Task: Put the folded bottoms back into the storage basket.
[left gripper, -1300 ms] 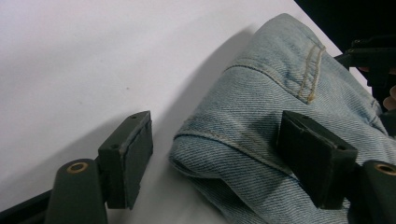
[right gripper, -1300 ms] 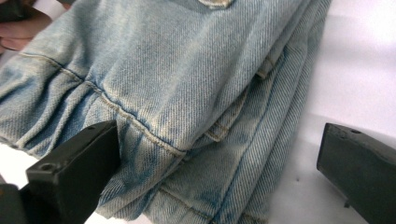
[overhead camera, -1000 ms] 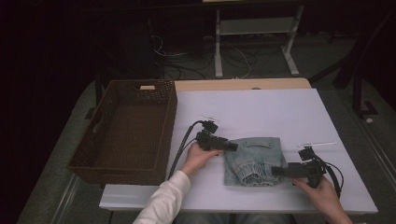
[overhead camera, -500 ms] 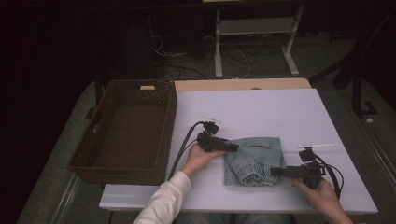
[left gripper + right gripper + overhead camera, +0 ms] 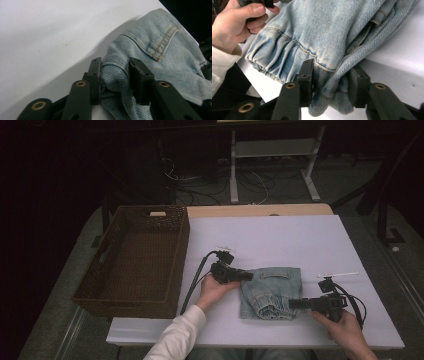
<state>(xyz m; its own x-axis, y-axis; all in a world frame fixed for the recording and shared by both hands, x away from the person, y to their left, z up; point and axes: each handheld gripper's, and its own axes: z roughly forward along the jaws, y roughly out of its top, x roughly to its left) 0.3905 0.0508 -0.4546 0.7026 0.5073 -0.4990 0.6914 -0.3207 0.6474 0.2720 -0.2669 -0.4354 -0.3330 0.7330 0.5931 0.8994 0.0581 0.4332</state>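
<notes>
A folded pair of light blue jeans (image 5: 272, 290) lies on the white table (image 5: 280, 235) near its front edge. My left gripper (image 5: 248, 276) reaches in from the left and has the jeans' left edge. In the left gripper view its jaws (image 5: 115, 75) have just been closing, and both pads press a bunched fold of denim (image 5: 175, 57). My right gripper (image 5: 292, 304) comes in from the right at the jeans' front right corner. Its jaws (image 5: 332, 77) have also just been closing and pinch a thick fold of the denim (image 5: 332, 30) by the gathered waistband.
A dark woven basket (image 5: 182, 255) stands on the table's left side, close to the left hand (image 5: 234, 27). A thin white strip (image 5: 339, 274) lies right of the jeans. Cables trail from both grippers. Dark floor and a white stand are beyond the table.
Both pairs of jaws have narrowed onto the jeans' edges. The hands have stayed where they were, and the jeans have not shifted.
</notes>
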